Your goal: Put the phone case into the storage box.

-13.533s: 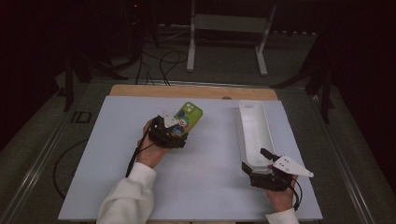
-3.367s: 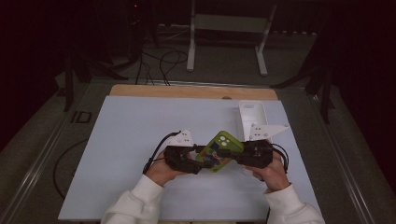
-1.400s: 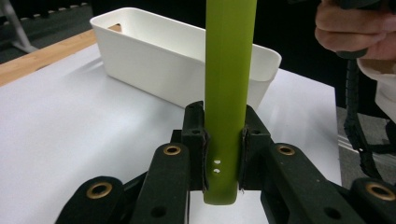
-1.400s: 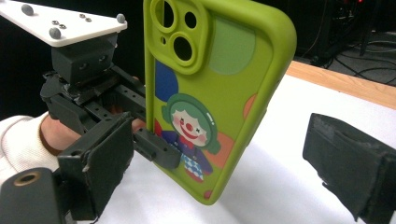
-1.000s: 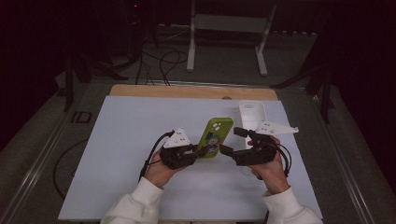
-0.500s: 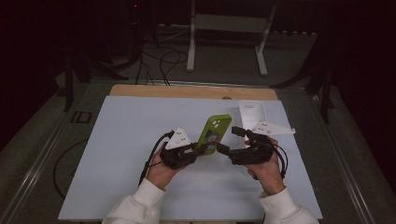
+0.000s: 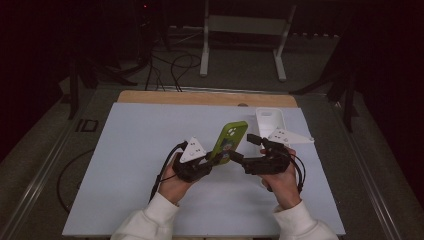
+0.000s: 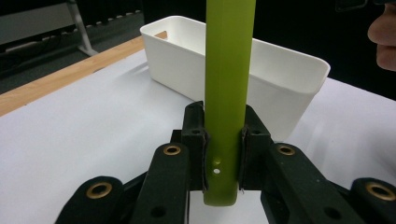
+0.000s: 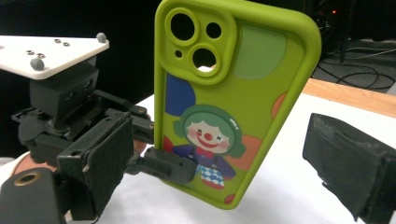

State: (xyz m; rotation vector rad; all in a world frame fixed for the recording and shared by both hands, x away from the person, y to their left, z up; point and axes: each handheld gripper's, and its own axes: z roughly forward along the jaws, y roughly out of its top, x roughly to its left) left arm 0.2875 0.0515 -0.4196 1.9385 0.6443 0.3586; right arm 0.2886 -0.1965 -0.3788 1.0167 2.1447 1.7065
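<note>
phone case (image 7: 229, 143), green with a clown print, stands upright above the table (image 7: 125, 165), the left gripper (image 7: 212, 159) with its fingers clamped on the bottom edge. half a second ago the right gripper (image 7: 239, 158) was just beside it too; its fingers stay apart. white bin (image 7: 270, 120) sits behind.

Dim, dark surroundings; gripper views brighter, near parts soft.

White sleeves (image 7: 150, 220) cover both forearms. Each black gripper (image 7: 192, 167) carries a pale three-cornered plate (image 7: 194, 150) with small screws and a black cable (image 7: 162, 172).
</note>
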